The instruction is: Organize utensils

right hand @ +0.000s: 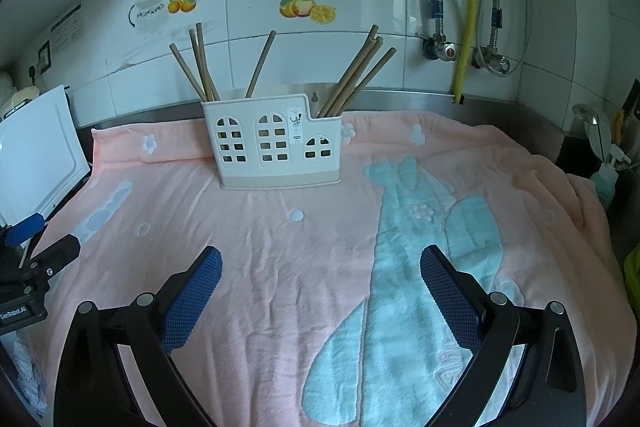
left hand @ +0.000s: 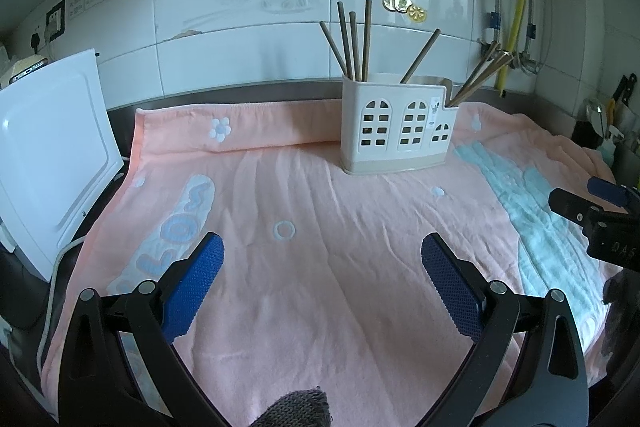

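A cream utensil holder (left hand: 396, 131) with window cut-outs stands at the back of a pink towel (left hand: 320, 267); it also shows in the right wrist view (right hand: 276, 143). Several brown chopsticks (left hand: 352, 43) stand upright in it, split between its compartments (right hand: 356, 75). My left gripper (left hand: 322, 247) is open and empty, hovering over the towel in front of the holder. My right gripper (right hand: 320, 259) is open and empty, over the towel's blue pattern. The right gripper shows at the right edge of the left wrist view (left hand: 592, 211); the left gripper shows at the left edge of the right wrist view (right hand: 36, 251).
A white appliance (left hand: 52, 163) stands at the towel's left edge. The tiled wall (left hand: 280, 39) with pipes and a yellow hose (right hand: 468, 11) rises behind the holder. Bottles and tools (right hand: 604, 147) stand at the far right.
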{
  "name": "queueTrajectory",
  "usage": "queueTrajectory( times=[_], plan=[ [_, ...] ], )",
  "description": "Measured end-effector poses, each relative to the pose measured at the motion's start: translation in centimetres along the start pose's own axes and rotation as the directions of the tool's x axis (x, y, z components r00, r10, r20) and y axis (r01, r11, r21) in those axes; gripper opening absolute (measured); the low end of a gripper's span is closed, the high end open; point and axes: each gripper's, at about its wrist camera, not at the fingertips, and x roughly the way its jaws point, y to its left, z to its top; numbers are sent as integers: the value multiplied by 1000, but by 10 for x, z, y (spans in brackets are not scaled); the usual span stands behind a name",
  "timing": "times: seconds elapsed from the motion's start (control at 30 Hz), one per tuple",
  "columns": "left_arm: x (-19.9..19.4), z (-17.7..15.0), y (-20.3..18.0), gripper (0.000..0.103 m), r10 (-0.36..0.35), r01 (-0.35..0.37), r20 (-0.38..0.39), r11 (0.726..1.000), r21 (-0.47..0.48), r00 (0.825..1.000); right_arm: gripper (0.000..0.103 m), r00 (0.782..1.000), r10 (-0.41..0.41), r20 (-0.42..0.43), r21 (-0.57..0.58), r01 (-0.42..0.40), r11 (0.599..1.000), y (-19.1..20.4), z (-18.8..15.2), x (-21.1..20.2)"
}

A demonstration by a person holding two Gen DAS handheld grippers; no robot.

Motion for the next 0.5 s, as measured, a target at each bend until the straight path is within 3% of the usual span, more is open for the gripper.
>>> queueTrajectory(
  times=[0.5],
  plan=[
    [0,-1,-3,98,-10,10,6,1000,12,1000,96,1000,2,-8,-6,-2,1000,3,-2,2]
  ],
)
